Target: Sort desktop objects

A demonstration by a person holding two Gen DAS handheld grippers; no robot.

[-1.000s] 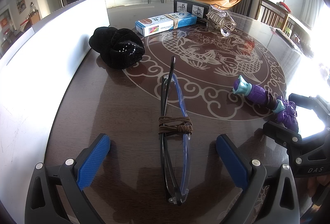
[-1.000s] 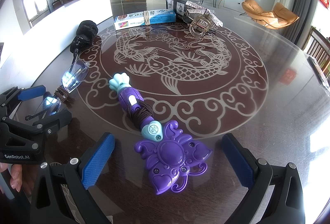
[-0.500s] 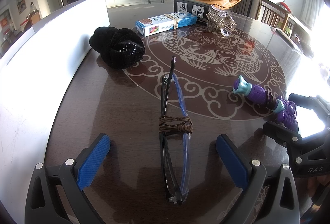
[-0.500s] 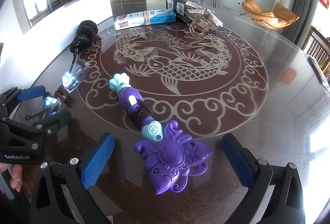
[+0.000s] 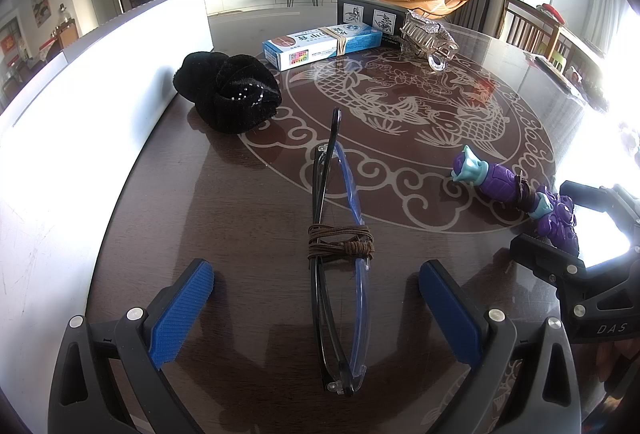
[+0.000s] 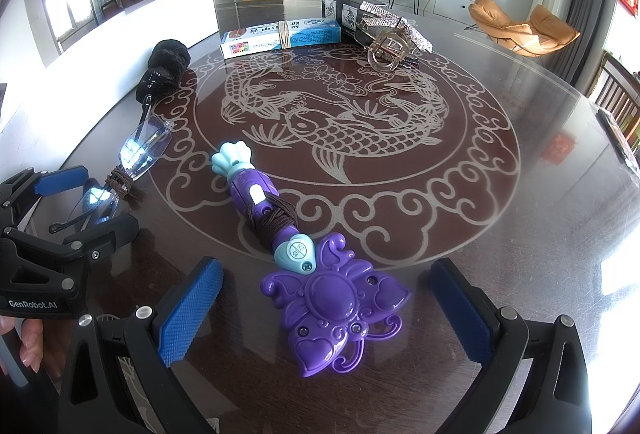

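Nothing has shifted since a second ago on my feeds. I see no containers, only loose things on the table (image 5: 208, 202). My left gripper (image 5: 316, 298) sits low with its jaws wide apart, the folded glasses (image 5: 340, 274) lying between them, untouched. My right gripper (image 6: 326, 308) is equally spread around the purple toy wand (image 6: 332, 302), gripping nothing. Beyond lie a black hair scrunchie (image 5: 230, 96) and a blue box (image 5: 322, 44).
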